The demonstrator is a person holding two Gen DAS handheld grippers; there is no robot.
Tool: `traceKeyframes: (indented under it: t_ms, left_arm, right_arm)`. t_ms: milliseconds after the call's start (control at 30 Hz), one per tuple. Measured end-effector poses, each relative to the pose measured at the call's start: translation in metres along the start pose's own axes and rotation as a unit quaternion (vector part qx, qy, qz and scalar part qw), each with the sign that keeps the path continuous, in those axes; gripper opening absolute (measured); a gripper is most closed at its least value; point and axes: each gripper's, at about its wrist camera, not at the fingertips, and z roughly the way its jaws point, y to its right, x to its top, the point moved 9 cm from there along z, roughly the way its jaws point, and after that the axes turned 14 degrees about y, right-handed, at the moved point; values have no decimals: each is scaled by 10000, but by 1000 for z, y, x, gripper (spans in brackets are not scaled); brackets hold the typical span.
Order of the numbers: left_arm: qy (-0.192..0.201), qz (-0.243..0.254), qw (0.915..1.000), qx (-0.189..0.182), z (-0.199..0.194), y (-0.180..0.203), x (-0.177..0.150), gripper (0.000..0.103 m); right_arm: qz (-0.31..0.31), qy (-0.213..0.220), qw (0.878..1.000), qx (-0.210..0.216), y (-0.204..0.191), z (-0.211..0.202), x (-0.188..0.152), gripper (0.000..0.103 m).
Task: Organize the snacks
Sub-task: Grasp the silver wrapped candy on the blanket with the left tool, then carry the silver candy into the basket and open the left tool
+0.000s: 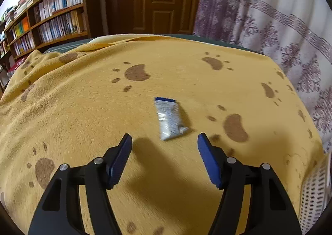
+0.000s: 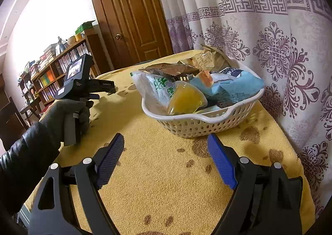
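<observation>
A small silver and blue snack packet (image 1: 170,119) lies on the yellow paw-print blanket (image 1: 87,110), just ahead of my left gripper (image 1: 165,140), which is open and empty, the packet lying a little beyond its fingertips. In the right wrist view a white perforated basket (image 2: 199,119) holds several snack packets (image 2: 228,87), a yellow jelly cup (image 2: 186,98) among them. My right gripper (image 2: 166,139) is open and empty, just short of the basket's near rim. The left gripper device, held by a gloved hand (image 2: 68,114), shows at the left there.
A patterned curtain (image 2: 280,52) hangs close behind the basket at the right. A wooden door (image 2: 128,13) and bookshelves (image 1: 51,17) stand beyond the table's far edge. The basket's corner shows at the lower right of the left wrist view (image 1: 313,197).
</observation>
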Motion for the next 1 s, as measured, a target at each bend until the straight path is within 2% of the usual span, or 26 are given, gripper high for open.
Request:
traceKeyframes:
  t_ms: [267, 500, 567, 1000]
  left_arm:
    - [6, 4, 10000, 44, 14, -3, 11, 63]
    - [39, 61, 9999, 85, 20, -5, 16, 50]
    - [74, 62, 10000, 17, 17, -4, 15, 46]
    - [324, 16, 9990, -291, -28, 1, 0, 46]
  right_arm:
    - [-86, -1, 10000, -47, -4, -2, -2, 84]
    - [-101, 2, 9999, -64, -4, -1, -2, 84]
    - [-110, 18, 9999, -69, -4, -1, -1, 84]
    - [-99, 60, 9999, -80, 0, 1, 2, 84]
